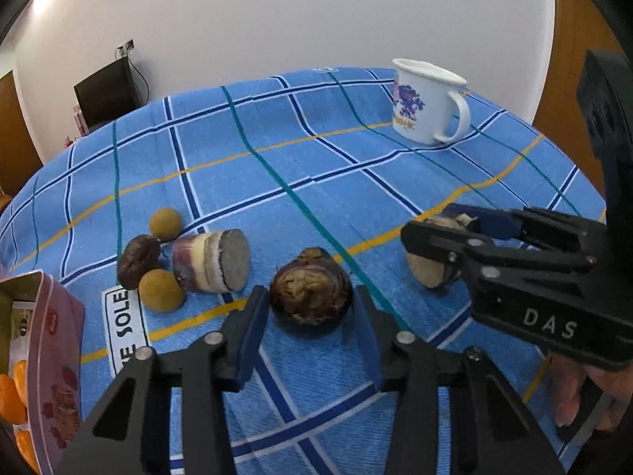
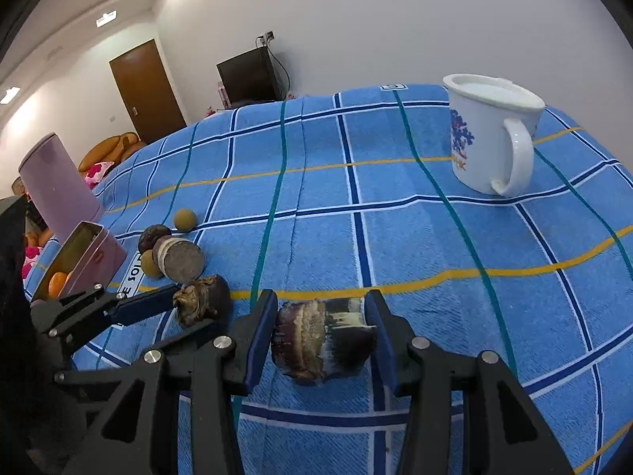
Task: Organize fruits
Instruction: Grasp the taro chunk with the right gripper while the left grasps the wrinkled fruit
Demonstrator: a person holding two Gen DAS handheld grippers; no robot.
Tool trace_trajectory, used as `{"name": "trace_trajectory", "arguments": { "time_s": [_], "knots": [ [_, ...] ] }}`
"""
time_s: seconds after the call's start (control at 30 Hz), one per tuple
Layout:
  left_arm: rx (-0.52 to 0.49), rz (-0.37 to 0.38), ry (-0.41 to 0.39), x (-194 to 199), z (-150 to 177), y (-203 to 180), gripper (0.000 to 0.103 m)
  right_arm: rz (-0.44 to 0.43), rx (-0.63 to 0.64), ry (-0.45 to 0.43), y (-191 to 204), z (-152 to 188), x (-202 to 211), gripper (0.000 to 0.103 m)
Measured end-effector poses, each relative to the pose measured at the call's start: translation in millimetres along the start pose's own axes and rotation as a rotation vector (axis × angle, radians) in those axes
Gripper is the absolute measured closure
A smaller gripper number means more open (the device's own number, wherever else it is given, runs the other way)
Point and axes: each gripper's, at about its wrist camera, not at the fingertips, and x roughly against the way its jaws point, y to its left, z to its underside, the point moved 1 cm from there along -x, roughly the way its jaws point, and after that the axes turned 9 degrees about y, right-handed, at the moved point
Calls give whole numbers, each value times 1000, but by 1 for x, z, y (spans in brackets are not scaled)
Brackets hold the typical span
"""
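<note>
My left gripper is open, its blue pads on either side of a dark brown round fruit lying on the blue checked cloth; the same fruit and left gripper show in the right wrist view. My right gripper is open around a cut brown-and-cream stalk piece, also seen with that gripper in the left wrist view. At the left lie a second cut stalk piece, a dark fruit and two tan round fruits.
A pink tin holding orange fruits stands at the left edge, its lid upright behind it. A white printed mug stands at the far right of the cloth. A white label is sewn on the cloth.
</note>
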Motion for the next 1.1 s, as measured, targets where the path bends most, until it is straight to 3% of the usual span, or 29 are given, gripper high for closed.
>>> {"name": "trace_trajectory", "arguments": {
  "time_s": [0.27, 0.6, 1.1],
  "knots": [
    [28, 17, -30, 7, 3, 8, 59, -11, 34, 4, 4, 3, 2, 56],
    [58, -32, -146, 32, 15, 17, 59, 1, 49, -85, 7, 6, 20, 56],
    [67, -81, -247, 51, 24, 18, 59, 17, 115, -196, 19, 13, 38, 57]
  ]
}}
